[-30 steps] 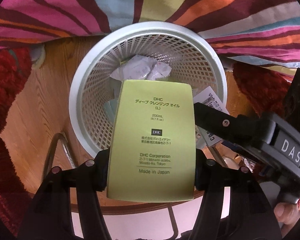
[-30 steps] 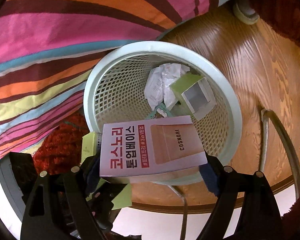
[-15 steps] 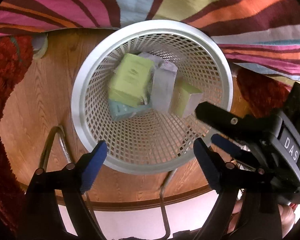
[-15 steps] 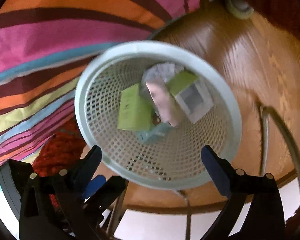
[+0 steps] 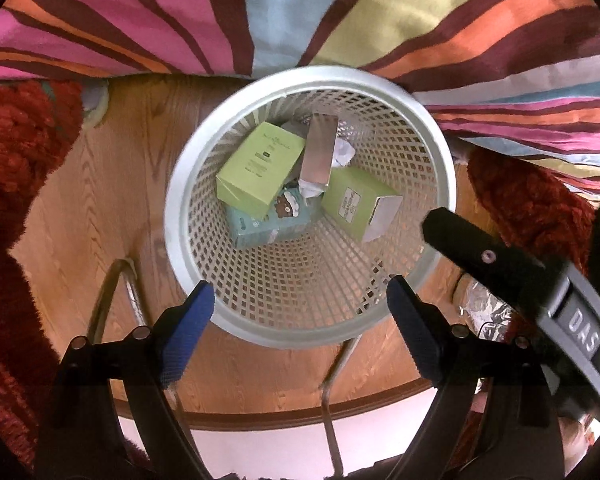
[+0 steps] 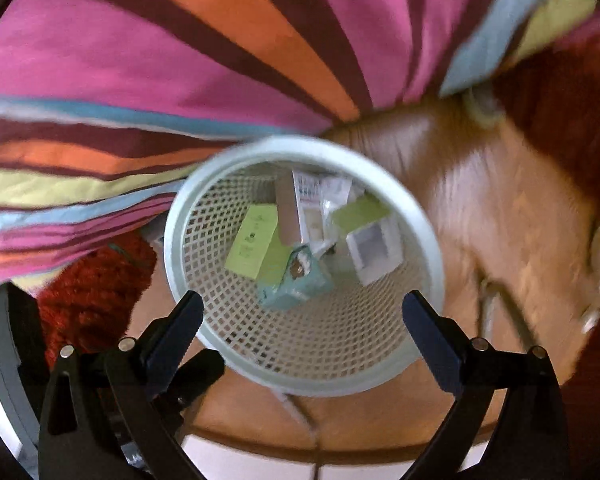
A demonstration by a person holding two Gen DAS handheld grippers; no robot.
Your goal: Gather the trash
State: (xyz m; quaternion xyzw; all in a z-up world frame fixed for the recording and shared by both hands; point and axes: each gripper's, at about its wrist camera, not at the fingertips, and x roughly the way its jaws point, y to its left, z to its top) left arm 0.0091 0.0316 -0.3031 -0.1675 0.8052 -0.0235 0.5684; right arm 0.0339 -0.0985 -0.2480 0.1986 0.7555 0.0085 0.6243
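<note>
A white mesh waste basket (image 5: 180,208) stands on the wooden floor; it also shows in the right wrist view (image 6: 428,240). Inside lie a green DHC box (image 5: 256,172), a pinkish-grey box (image 5: 318,152), a second green box (image 5: 354,204), a teal carton (image 5: 260,228) and crumpled paper (image 5: 342,152). My left gripper (image 5: 300,332) is open and empty above the basket's near rim. My right gripper (image 6: 302,338) is open and empty above the basket too. Its body shows at the right of the left wrist view (image 5: 500,264).
A striped blanket (image 5: 300,12) hangs behind the basket. Red shaggy rugs (image 5: 16,152) lie on both sides. A metal frame (image 5: 116,288) runs along the floor near the basket. Crumpled foil (image 5: 484,312) lies at the right.
Both grippers opened and dropped their boxes, the green DHC box and the pink Korean-lettered box, into the basket. Both grippers have since risen, so the basket looks smaller.
</note>
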